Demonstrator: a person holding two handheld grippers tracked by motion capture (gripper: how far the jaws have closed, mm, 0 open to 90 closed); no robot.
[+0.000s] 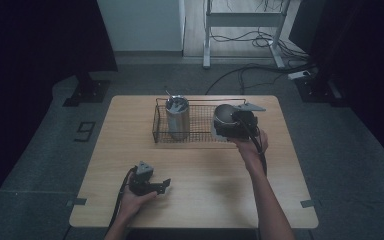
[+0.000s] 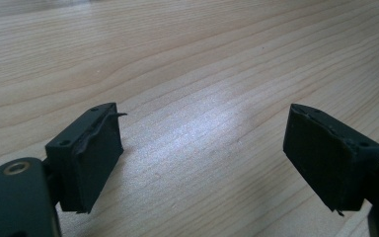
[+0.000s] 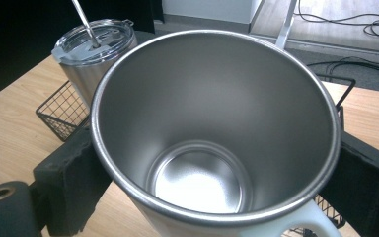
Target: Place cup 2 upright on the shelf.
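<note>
My right gripper (image 1: 226,128) (image 3: 217,190) is shut on a stainless steel mug (image 1: 225,114) (image 3: 212,133) with a white handle. It holds the mug tilted over the right end of a black wire basket (image 1: 200,136) (image 3: 61,111). The mug is empty inside. A steel tumbler (image 1: 177,117) (image 3: 96,54) with a clear lid and a straw stands upright in the left half of the basket. My left gripper (image 1: 162,186) (image 2: 202,163) rests low over the wooden table (image 1: 205,195) near its front left, with its jaws apart and bare wood between them.
The basket sits at the table's far middle. Behind the table are a white desk frame (image 1: 207,45) and loose cables (image 1: 250,70) on the grey floor. Dark panels stand on both sides.
</note>
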